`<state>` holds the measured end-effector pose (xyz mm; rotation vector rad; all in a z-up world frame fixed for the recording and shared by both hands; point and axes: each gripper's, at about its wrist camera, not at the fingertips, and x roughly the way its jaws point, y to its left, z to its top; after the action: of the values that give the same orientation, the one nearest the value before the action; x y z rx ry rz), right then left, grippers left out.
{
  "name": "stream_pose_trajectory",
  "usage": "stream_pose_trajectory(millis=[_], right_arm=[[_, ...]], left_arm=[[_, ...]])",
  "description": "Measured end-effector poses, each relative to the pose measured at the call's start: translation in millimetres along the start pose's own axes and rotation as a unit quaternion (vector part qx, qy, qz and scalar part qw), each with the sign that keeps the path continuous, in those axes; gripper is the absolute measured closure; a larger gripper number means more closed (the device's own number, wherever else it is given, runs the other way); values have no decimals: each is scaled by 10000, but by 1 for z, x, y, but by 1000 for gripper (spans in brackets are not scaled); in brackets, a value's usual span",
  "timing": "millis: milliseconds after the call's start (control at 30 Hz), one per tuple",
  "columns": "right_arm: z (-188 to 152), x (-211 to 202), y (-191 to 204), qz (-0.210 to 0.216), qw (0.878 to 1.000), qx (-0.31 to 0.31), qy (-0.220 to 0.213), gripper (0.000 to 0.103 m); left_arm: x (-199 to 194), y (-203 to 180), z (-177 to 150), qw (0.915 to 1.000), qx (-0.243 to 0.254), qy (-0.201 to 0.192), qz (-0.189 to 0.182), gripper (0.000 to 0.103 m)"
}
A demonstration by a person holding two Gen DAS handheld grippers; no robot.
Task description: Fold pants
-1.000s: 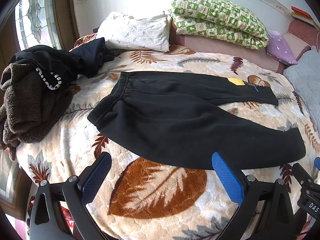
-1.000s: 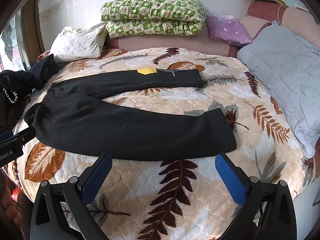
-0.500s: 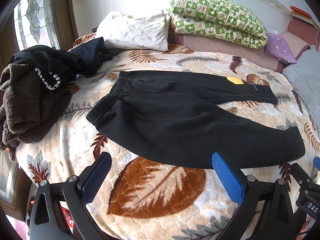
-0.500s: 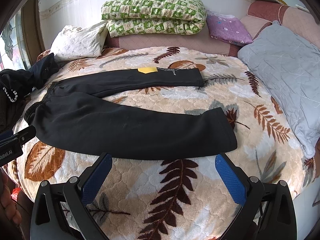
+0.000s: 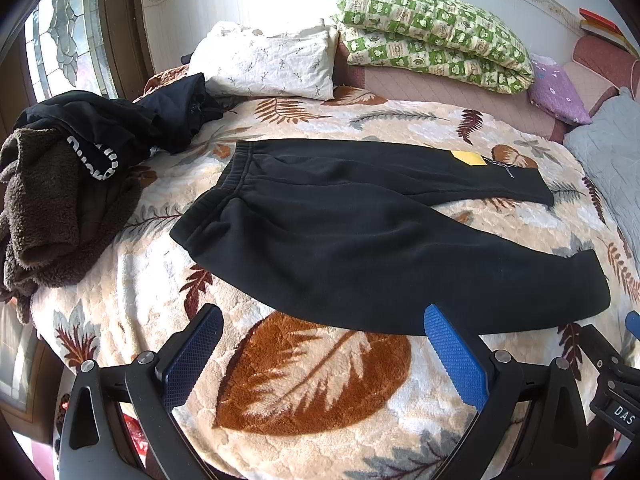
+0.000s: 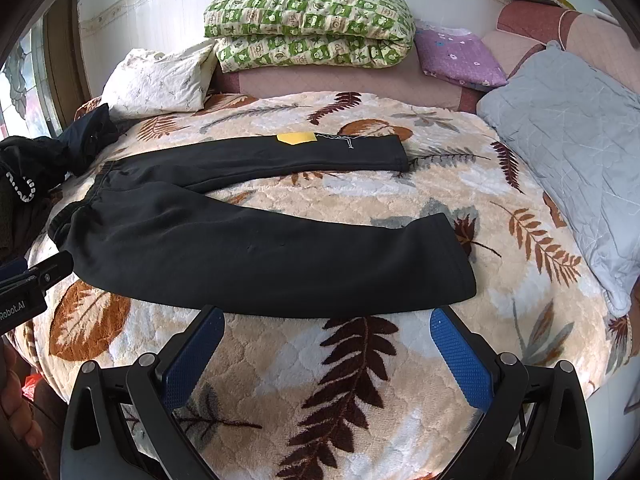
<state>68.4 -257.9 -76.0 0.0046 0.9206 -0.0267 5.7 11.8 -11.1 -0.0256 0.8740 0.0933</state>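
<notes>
Lying flat: one pair of pants (image 5: 360, 236), two legs splayed, both claws (image 5: 320, 356) (image 6: 326, 356) wide, empty.

Black grippers, blue textured fingers (image 5: 192, 356)

Left gripper (image 5: 322, 354) spread wide, right gripper (image 6: 326, 354) spread wide, both empty

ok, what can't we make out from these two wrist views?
- Pants: the underside and any back pockets, hidden against the blanket in both views.
- White print by the yellow patch: too small to read, right wrist view.
- Clothes pile: cut off by the left wrist view's left edge.
- Other claw: mostly cut off, right wrist view.
</notes>
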Motion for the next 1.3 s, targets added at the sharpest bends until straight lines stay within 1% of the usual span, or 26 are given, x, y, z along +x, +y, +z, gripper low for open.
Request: stream_pose_trajectory(millis=[300, 367, 467, 567, 667, 733, 800, 833, 933, 967, 1033, 1100, 1167, 1233, 1300], right_arm=[[1, 2, -1, 18, 10000, -9, 39, 0], [2, 4, -2, 31, 10000, -10, 69, 0], [7, 8, -5, 142, 9998, 11, 145, 0], [22, 13, -14, 262, 9995, 2, 190, 0], [50, 23, -33, 342, 9990, -25, 276, 0], [75, 35, -51, 439, 9984, 6, 363, 0], [102, 52, -73, 495, 9976, 112, 478, 0], [117, 62, -86, 488, 9972, 183, 531, 0], [157, 102, -117, 520, 9944, 375, 838, 0], [169, 118, -125, 587, 9926, 439, 969, 1], [192, 149, -137, 742, 9882, 601, 1200, 1], [209, 181, -147, 980, 9814, 823, 1433, 2], [222, 210, -149, 1183, 9749, 943, 1633, 10], [231, 236, -148, 1239, 9703, 947, 1850, 11], [235, 259, -147, 1321, 9648, 909, 2085, 18]], left_arm=[[4, -2, 1, 10000, 31, 55, 12, 1], [7, -3, 3, 9999, 42, 124, 31, 1], [17, -2, 10, 9992, 35, 408, 33, 1], [34, -1, 27, 9961, 206, 858, -4, 1], [48, 11, 55, 9933, 276, 1116, -86, 1], [61, 25, 81, 9902, 207, 1360, -239, 1], [78, 45, 111, 9846, 28, 1683, -482, 1], [87, 56, 126, 9820, -63, 1819, -507, 1], [120, 86, 171, 9753, -306, 2147, -428, 1], [133, 93, 181, 9733, -357, 2224, -448, 1], [158, 108, 201, 9682, -541, 2415, -354, 1], [184, 118, 215, 9633, -715, 2566, -339, 2], [207, 124, 224, 9575, -821, 2744, -352, 2], [230, 125, 231, 9535, -788, 2890, -329, 2], [249, 124, 233, 9509, -701, 3003, -267, 2]])
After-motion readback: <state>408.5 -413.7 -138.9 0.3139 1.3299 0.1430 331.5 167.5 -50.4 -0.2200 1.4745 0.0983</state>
